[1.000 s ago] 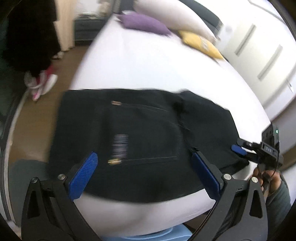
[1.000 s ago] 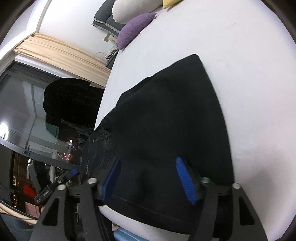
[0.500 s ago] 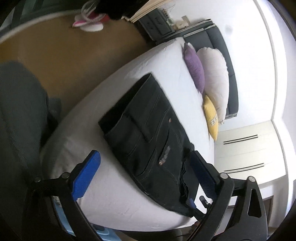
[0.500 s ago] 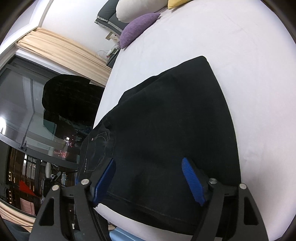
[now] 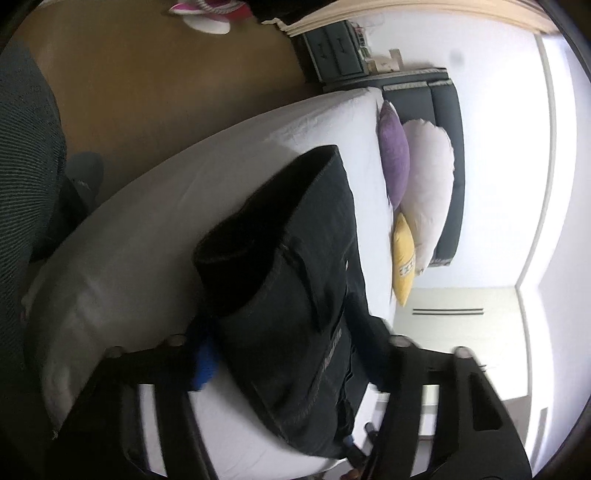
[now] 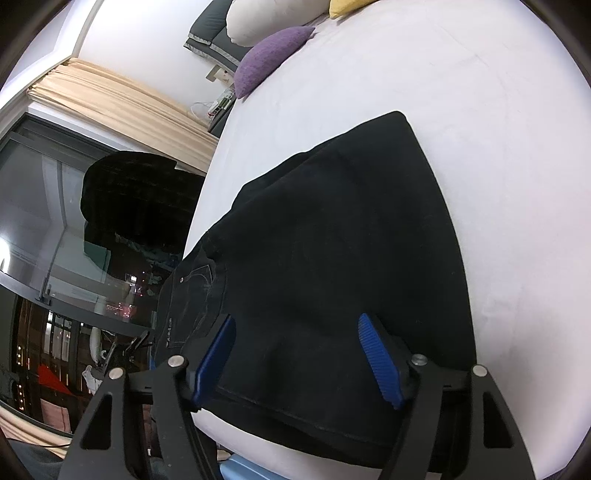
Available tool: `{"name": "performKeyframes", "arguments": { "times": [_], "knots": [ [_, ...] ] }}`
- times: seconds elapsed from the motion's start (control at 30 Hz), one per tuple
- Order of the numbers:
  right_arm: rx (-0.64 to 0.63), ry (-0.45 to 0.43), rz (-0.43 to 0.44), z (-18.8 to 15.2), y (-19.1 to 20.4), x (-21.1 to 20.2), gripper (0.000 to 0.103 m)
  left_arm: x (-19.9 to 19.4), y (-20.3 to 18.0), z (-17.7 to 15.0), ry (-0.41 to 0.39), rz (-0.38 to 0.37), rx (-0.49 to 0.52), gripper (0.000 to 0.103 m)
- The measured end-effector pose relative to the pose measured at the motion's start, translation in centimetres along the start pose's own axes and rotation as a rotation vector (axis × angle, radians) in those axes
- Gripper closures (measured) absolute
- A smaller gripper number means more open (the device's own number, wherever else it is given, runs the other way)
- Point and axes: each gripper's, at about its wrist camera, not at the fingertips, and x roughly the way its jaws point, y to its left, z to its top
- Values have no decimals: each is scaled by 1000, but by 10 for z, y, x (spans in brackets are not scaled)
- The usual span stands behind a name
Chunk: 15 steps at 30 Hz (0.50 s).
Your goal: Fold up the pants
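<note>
My room: white bed (image 5: 229,177), dark headboard (image 5: 448,158), purple cushion (image 5: 395,155), white pillow (image 5: 430,184), yellow cushion (image 5: 402,266), brown floor (image 5: 155,85), beige curtain (image 6: 118,107), night window (image 6: 44,229).

Pants (image 6: 332,266) on bed (image 6: 461,110) near front edge; pillows (image 6: 269,66) at far end w/ headboard behind.

You had open white sheet on the bed (image 6: 424,74) beyond and to the right of the black pants (image 6: 332,240); nothing lay on it there. The far end was blocked by a purple cushion (image 6: 269,55), a white pillow (image 6: 273,16) and a yellow cushion (image 5: 402,258), all against the headboard (image 5: 448,166). Your right gripper (image 6: 299,362) stood wide apart over the pants' near edge. Past the bed's left edge, the floor (image 5: 166,81) lay bare up to a nightstand (image 5: 338,50).
</note>
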Motion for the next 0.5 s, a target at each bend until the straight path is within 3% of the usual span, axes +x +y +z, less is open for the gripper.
{"name": "performKeyframes", "arguments": {
  "times": [0.07,0.23,0.5],
  "knots": [
    [2,-2,0,0,-1,0,33,4,4,3,21,-11,-15,71],
    [7,-2,-9,-1,-2,-2,37,4,-13,2,32,-3,25,80],
    [-22,7,-77,-2,5,1,37,-6,-100,-20,-1,54,342,87]
  ]
}}
